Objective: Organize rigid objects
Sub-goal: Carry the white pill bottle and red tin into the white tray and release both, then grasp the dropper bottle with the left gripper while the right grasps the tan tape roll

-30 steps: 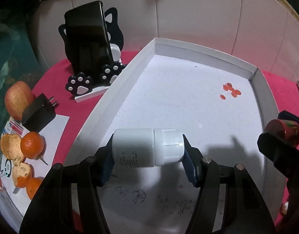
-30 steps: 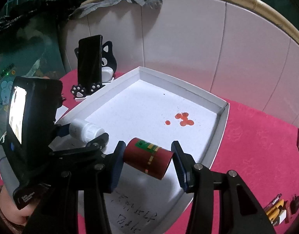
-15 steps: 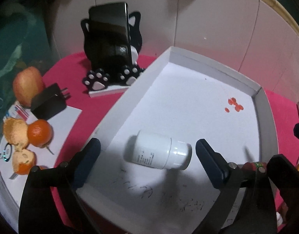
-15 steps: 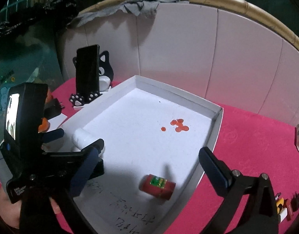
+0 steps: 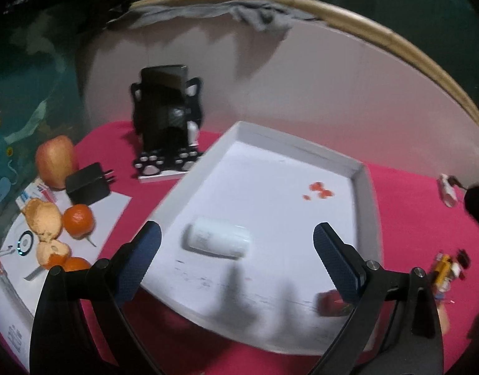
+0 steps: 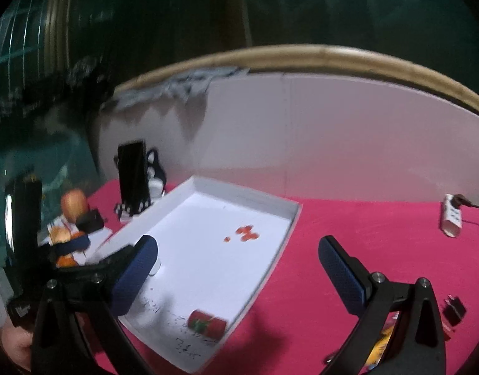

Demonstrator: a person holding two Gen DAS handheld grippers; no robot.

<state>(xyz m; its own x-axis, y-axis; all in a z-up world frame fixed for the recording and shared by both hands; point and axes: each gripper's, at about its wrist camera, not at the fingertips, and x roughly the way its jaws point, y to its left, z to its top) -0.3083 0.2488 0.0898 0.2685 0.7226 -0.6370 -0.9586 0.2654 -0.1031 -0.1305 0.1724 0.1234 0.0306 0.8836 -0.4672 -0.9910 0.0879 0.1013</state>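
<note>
A white pill bottle [image 5: 219,240] lies on its side inside the shallow white tray [image 5: 297,153], near the tray's left wall. A small red can [image 6: 207,324] lies on its side near the tray's front right corner, partly hidden behind a finger in the left wrist view [image 5: 331,302]. My left gripper [image 5: 236,256] hangs open above the tray's front part, nothing between its fingers. My right gripper [image 6: 238,264] is open too, raised over the tray's right rim [image 6: 272,265], with the can below it. The left gripper's body shows at the left of the right wrist view.
A phone on a black cat-shaped stand [image 5: 164,118] is left of the tray. An apple [image 5: 56,161], a black charger [image 5: 87,184], tangerines and peel [image 5: 60,222] lie on paper at far left. A power strip [image 6: 452,218] and small items [image 5: 447,270] sit on the pink cloth at right.
Both grippers opened and let go: the white bottle and the red can now lie in the tray. Both grippers then rose and pulled back from the tray.
</note>
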